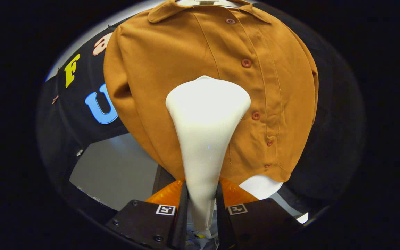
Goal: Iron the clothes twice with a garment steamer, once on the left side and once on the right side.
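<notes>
Hung high across the upper and middle frame: a rust-brown button-front shirt of smooth woven cloth (172,86), collar at the top edge on a pale hanger (203,2), placket with reddish round buttons (246,63) running down right of centre — suspended so the fabric drops freely and steam can pass over it. Behind, the black cloth wall (328,139) of the booth, dark on both sides. Lower left, a flat grey panel (116,173), seemingly floor or backing. Below the hem at lower right, a rounded white form (260,185), hard to identify. Rising through the centre, a glossy white plastic garment steamer (205,121), narrow at the handle and flaring to a broad head that lies over the shirt front just left of the placket; whether touching the cloth or held slightly off cannot be told. Pointed face-forward at the fabric, presumably for steam to reach it squarely. At bottom centre, the gripper (201,208), fingers closed to a narrow gap and pressing the steamer's slim handle from both sides — a firm clamp low on the handle, leaving the head free to sweep. Probably one pass on the panel left of the buttons; the panel right of the placket likely to need its own stroke.
</notes>
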{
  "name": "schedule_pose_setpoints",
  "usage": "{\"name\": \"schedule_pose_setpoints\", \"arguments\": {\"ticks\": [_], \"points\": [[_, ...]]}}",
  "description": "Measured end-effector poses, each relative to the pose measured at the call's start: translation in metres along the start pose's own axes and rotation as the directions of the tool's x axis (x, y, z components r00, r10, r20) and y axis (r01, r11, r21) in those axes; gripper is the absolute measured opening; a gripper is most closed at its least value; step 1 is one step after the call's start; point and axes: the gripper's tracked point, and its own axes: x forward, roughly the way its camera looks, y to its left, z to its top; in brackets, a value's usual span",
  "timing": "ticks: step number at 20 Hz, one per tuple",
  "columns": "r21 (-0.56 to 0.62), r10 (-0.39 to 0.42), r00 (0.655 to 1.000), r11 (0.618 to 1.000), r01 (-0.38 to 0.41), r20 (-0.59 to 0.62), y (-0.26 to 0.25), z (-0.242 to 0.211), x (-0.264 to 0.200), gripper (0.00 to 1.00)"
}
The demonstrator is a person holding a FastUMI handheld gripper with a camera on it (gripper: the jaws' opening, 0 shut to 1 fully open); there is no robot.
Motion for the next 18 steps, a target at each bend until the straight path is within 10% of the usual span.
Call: {"name": "schedule_pose_setpoints", "arguments": {"ticks": [10, 18], "points": [[0.031, -0.024, 0.992, 0.999, 0.028, -0.125, -0.012, -0.061, 0.007, 0.40], [0.046, -0.030, 0.997, 0.999, 0.027, 0.069, -0.020, 0.003, -0.052, 0.40]]}}
